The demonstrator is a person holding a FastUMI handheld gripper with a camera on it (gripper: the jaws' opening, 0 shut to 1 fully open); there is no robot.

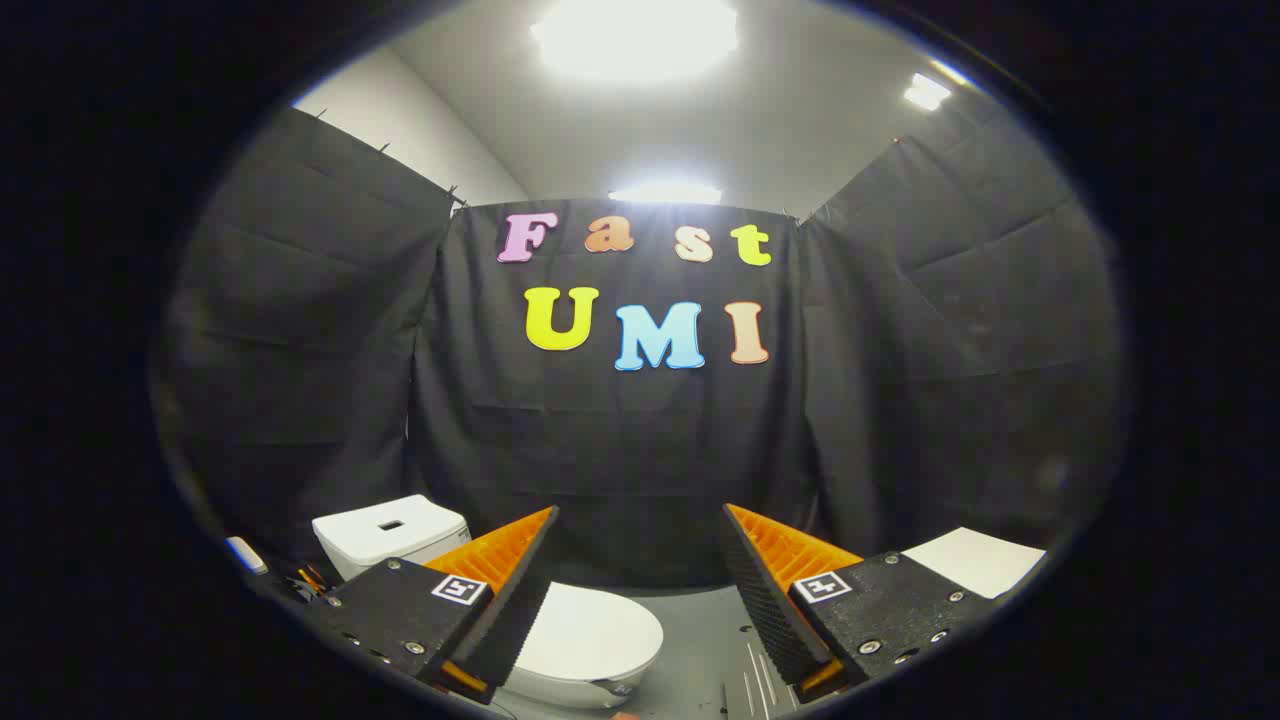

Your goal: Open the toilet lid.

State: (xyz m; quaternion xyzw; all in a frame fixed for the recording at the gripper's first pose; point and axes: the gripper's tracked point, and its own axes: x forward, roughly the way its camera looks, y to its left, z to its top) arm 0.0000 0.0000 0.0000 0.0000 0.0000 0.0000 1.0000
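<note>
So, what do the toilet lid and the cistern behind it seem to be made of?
Toilet lid: probably glossy white plastic; smooth, rounded, with a soft sheen. It lies shut, below the open tool, partly behind one finger.
Cistern: white, smooth, perhaps glazed ceramic or plastic; the look leaves it open. A dark slot sits in its top.

White toilet, its lid and tank glossy white, below and left of the spread fingers of the gripper. Floor grey. White flat sheet right of them. Booth wall plain black; ceiling white.
</note>
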